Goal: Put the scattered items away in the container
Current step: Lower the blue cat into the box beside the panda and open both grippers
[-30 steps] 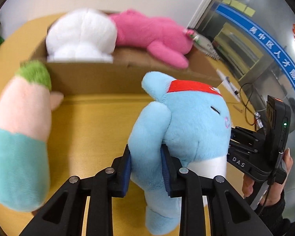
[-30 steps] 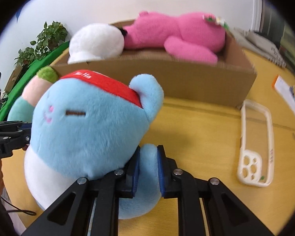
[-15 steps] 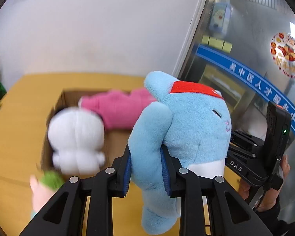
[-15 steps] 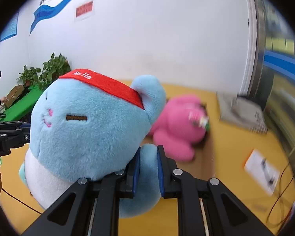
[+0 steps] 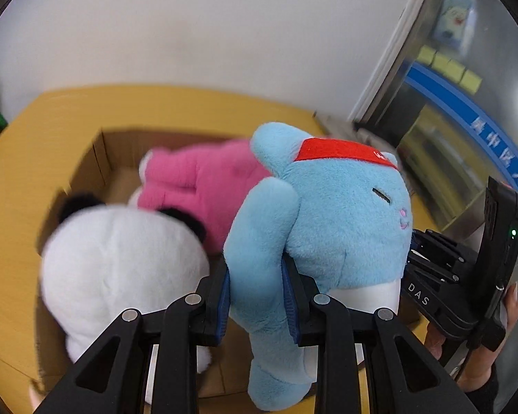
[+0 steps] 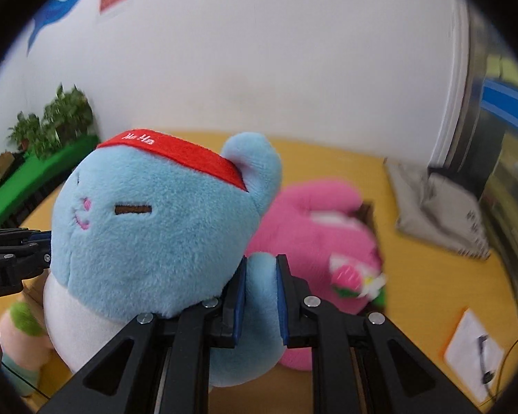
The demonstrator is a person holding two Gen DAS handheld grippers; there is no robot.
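A light blue plush toy (image 5: 331, 214) with a red headband hangs in the air over the cardboard box (image 5: 96, 158). My left gripper (image 5: 257, 296) is shut on one of its arms. My right gripper (image 6: 260, 293) is shut on its other arm; the toy fills the right wrist view (image 6: 148, 227). Inside the box lie a pink plush (image 5: 197, 179) and a white plush with black ears (image 5: 121, 269). The pink plush also shows in the right wrist view (image 6: 314, 227). A peach, green and teal plush (image 6: 20, 338) lies low at the left.
The box stands on a yellow table (image 5: 24, 145) near a white wall. A grey bag (image 6: 438, 214) and a white paper with a pen (image 6: 473, 348) lie on the table at the right. Green plants (image 6: 51, 117) stand at the far left.
Both grippers have carried the blue plush up from the table and forward over the box. The white and pink plush now lie directly below it.
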